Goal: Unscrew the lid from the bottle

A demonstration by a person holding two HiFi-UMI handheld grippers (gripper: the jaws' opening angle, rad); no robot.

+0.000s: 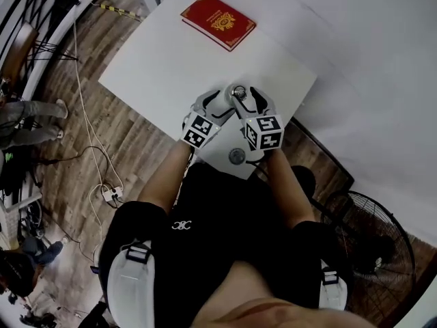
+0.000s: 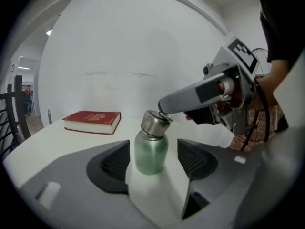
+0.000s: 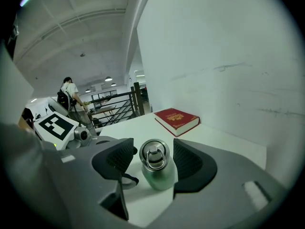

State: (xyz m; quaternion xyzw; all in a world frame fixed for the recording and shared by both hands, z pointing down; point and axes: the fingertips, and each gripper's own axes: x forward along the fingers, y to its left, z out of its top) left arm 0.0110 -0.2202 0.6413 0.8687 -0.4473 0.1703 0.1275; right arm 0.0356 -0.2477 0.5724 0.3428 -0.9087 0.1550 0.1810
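Note:
A small green bottle (image 1: 238, 92) with a steel lid (image 2: 155, 124) stands upright on the white table (image 1: 171, 60) near its front corner. In the left gripper view my left gripper (image 2: 153, 161) is open, its pads (image 2: 116, 163) on either side of the green body (image 2: 151, 151) with thin gaps. My right gripper (image 3: 153, 159) is open too, its pads (image 3: 189, 159) flanking the lid (image 3: 155, 155), which has a ring on top; neither pad presses on it. One grey finger of the right gripper (image 2: 190, 97) reaches over the lid's top in the left gripper view.
A red book (image 1: 218, 21) lies flat at the table's far end, close to the white wall (image 1: 382, 60). A small round grey thing (image 1: 237, 156) sits at the near corner. A floor fan (image 1: 372, 234) stands to the right. A person (image 3: 68, 92) stands far off by railings.

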